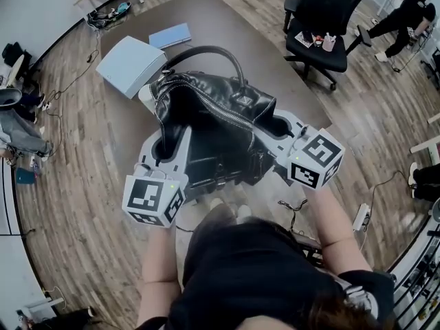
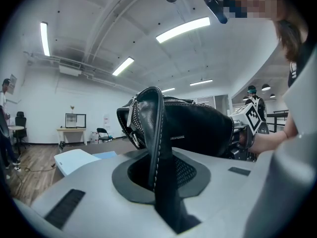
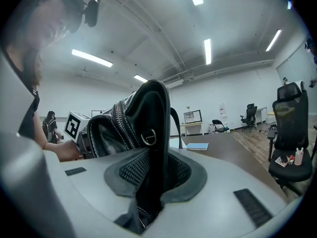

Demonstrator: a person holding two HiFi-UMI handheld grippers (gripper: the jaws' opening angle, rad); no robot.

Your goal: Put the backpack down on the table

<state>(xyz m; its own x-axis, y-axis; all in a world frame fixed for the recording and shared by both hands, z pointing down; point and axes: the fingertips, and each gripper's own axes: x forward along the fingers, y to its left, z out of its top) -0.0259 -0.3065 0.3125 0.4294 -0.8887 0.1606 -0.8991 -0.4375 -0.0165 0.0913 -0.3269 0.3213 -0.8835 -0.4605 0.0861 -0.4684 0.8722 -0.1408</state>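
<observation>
Underfoot and all round, wood floor [image 1: 69, 184], open on the left and right; down the middle, a long brown table [image 1: 275, 67], bare along its right half and far end, near edge hidden beneath the load; off the far right edge, a black office chair [image 1: 323, 19], small items on its seat too small to name; over the near end of the table, a black leather backpack [image 1: 213, 108], zip open and mouth gaping, inside dark and unreadable, handle arched upward, base out of sight, so contact with the tabletop impossible to judge; far left on the top, a white box [image 1: 130, 66]; just beyond it, a flat blue notebook [image 1: 170, 36]; clenched on a stitched strap at the bag's left side, the left gripper [image 1: 167, 150]; clamped on the leather at its right side, the right gripper [image 1: 280, 128].
</observation>
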